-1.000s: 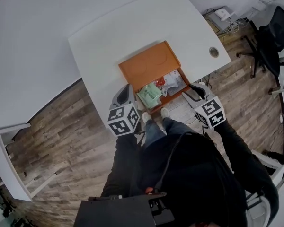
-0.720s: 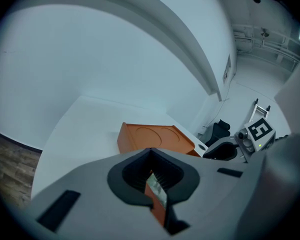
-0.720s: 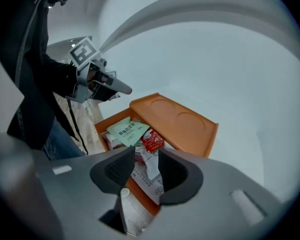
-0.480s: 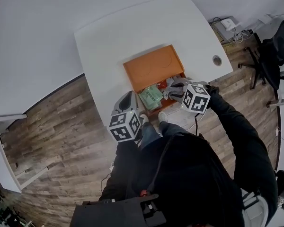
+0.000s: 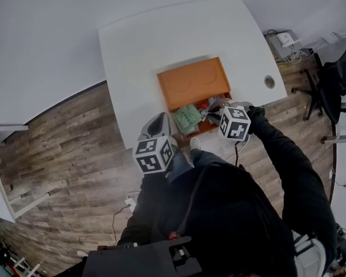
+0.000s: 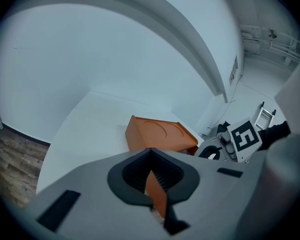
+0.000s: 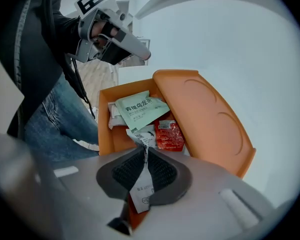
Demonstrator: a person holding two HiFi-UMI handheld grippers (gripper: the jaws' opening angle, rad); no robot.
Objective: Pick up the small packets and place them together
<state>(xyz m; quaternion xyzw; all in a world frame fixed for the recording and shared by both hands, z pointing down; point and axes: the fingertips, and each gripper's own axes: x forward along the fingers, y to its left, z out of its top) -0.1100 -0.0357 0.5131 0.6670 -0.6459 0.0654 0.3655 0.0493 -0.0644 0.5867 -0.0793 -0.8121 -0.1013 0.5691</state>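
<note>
Over 1 orange box (image 7: 210, 119) | right tool (image 7: 145, 154) just closed on 1 white packet (image 7: 141, 186)

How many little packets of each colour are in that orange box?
Green packet: 1
Red packet: 1
White packets: 2, one in the right tongs, one under the green
Total seen in the box: 4
</note>
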